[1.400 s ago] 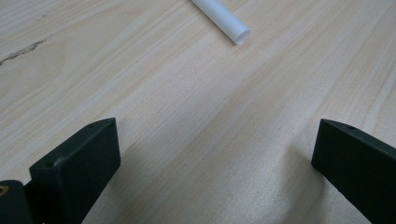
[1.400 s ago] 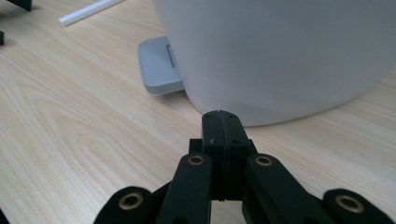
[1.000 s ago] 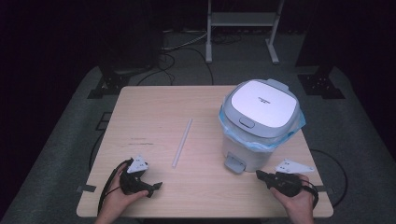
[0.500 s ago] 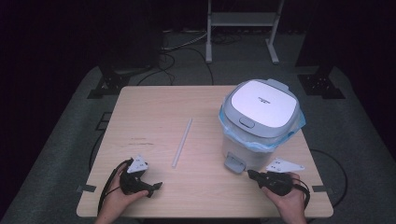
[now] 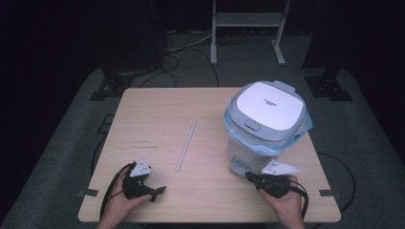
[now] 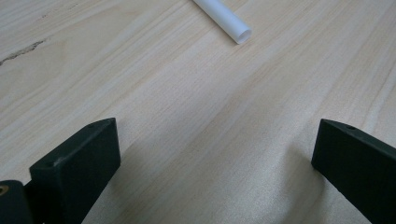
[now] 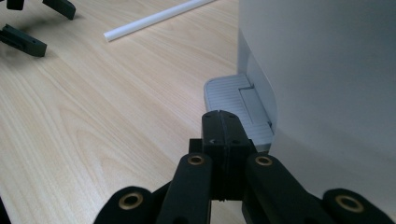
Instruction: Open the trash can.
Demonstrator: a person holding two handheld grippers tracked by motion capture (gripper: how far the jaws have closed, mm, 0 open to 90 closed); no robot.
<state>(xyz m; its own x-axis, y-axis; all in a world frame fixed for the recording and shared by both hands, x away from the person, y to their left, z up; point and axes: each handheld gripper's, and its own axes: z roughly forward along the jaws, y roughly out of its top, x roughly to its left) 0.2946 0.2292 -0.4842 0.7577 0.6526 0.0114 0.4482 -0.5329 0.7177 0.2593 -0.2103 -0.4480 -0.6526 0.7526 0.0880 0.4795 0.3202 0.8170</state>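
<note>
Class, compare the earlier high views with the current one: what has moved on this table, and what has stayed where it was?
The right gripper, jaws shut and empty, has slid left across the table toward the pedal at the foot of the pedal bin; its tips now sit just in front of it. The left gripper, jaws open, the white tube and the bin kept their places.

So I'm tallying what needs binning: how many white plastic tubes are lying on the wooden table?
1. A single long white plastic tube lies flat mid-table, left of the grey pedal bin with a blue liner and ahead of the left gripper. Nothing suggests another, though the bin could hide one behind it.
</note>
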